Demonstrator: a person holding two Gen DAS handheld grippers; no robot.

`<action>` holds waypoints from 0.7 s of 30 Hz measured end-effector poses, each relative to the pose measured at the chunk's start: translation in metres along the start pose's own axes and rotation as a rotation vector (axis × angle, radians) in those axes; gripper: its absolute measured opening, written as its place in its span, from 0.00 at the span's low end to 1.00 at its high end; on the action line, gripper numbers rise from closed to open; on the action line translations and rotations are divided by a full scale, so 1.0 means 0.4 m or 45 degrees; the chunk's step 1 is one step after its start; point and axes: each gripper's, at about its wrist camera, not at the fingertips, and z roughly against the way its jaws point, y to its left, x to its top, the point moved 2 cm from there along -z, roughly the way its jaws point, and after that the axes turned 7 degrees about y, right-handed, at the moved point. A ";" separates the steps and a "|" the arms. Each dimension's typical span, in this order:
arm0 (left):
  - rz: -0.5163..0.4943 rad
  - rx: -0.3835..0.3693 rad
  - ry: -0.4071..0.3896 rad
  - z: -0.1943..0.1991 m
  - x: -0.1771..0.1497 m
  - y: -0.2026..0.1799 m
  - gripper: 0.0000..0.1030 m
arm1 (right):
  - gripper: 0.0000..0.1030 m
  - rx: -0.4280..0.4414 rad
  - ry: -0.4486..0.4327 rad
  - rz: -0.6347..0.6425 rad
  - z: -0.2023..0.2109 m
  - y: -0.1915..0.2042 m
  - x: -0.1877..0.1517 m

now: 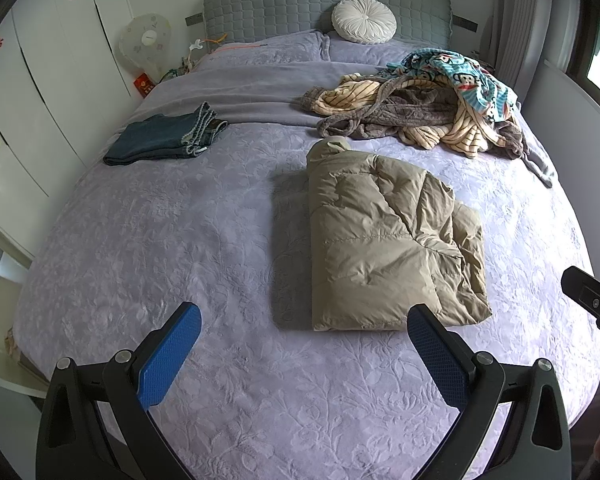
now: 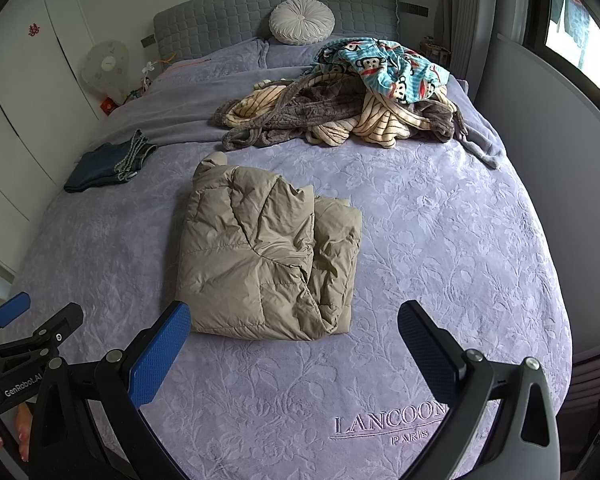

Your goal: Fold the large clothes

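Observation:
A khaki puffer jacket lies folded into a rough rectangle in the middle of the lavender bed; it also shows in the right wrist view. My left gripper is open and empty, just short of the jacket's near edge. My right gripper is open and empty, also above the bed near the jacket's near edge. The right gripper shows at the right edge of the left wrist view. The left gripper shows at the left edge of the right wrist view.
Folded blue jeans lie at the bed's left side. A heap of unfolded robes and a cartoon-print garment sits at the back right. A round white cushion leans on the grey headboard. A fan stands by the wardrobe.

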 end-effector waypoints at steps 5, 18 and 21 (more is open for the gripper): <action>0.000 -0.001 0.001 -0.001 0.000 0.001 1.00 | 1.00 0.002 0.001 0.002 0.000 0.000 0.000; -0.004 0.000 0.001 -0.002 0.004 0.001 1.00 | 1.00 0.003 0.002 0.002 0.001 -0.001 0.001; -0.005 0.000 0.001 -0.003 0.003 0.002 1.00 | 1.00 0.004 0.002 0.003 0.001 -0.001 0.002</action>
